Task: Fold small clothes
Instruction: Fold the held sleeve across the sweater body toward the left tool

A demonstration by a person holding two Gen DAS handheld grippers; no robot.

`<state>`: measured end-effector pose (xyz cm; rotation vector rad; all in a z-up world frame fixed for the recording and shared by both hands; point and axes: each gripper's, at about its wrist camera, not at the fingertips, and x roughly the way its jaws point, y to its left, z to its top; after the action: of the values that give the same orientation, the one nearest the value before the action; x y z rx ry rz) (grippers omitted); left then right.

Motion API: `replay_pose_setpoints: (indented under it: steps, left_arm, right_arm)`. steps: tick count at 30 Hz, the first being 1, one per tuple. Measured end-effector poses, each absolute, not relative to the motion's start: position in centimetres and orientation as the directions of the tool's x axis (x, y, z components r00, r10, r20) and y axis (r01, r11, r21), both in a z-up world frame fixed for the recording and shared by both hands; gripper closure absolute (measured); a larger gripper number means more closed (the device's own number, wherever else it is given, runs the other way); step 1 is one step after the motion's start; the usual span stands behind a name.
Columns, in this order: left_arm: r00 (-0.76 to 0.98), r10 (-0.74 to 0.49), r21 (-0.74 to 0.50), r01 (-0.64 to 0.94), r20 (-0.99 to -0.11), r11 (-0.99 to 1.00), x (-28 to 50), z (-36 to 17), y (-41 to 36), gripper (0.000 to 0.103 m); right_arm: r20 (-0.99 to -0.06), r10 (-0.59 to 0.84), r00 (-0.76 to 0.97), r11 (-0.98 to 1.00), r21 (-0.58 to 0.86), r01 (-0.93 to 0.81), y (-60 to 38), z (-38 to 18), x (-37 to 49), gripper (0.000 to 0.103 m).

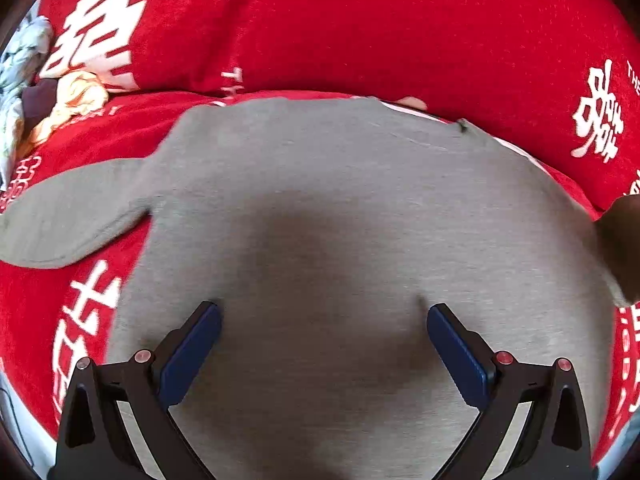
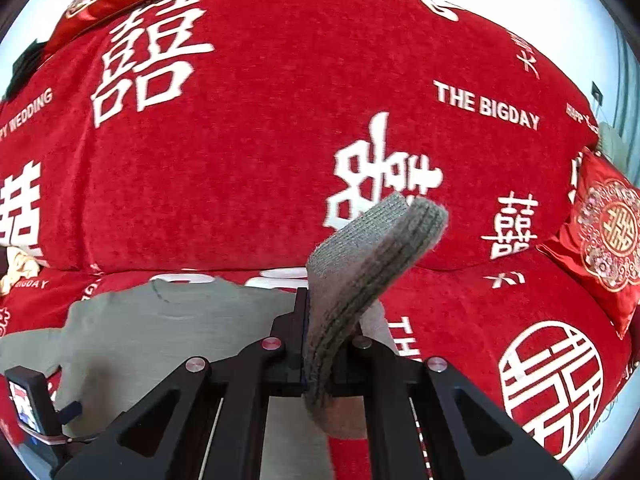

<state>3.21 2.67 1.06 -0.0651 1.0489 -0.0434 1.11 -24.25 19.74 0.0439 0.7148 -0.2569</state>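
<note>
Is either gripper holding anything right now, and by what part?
The right gripper is shut on the grey top's ribbed sleeve cuff. The left gripper is open above the top, holding nothing.

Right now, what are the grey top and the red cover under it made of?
The grey top looks like soft knit fabric, matte; ribbed stitches show on its cuff. The red cover looks like fuzzy plush or chenille with white lettering, probably woven in.

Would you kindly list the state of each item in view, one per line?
Grey sweater: spread flat on the red sofa cover, left sleeve out sideways.
Sleeve cuff: lifted, pinched.
Right gripper: shut on the cuff.
Left gripper: open above the sweater.
</note>
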Motion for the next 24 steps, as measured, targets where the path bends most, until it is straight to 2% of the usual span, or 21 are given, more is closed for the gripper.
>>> replay_pose_setpoints:
  steps: [7, 20, 24]
  left_arm:
    - [0.532, -0.043, -0.035, 0.025, -0.845, 0.999, 2.4, 0.6, 2.6, 0.000]
    - [0.553, -0.164, -0.157, 0.060, -0.817, 0.986, 1.5, 1.6, 4.7, 0.000]
    - [0.575, -0.136, -0.151, 0.022, -0.806, 0.988, 1.8, 2.3, 6.1, 0.000]
  right_arm:
    - [-0.652, -0.218, 0.726, 0.973, -0.092, 0.209, -20.3, 20.6, 2.4, 0.097]
    - [-0.610, -0.180, 0.771, 0.982, -0.150, 0.111, -13.1, 21.9, 4.1, 0.097]
    - [-0.599, -0.145, 0.788, 0.989, -0.121, 0.089, -11.2, 22.2, 5.0, 0.097]
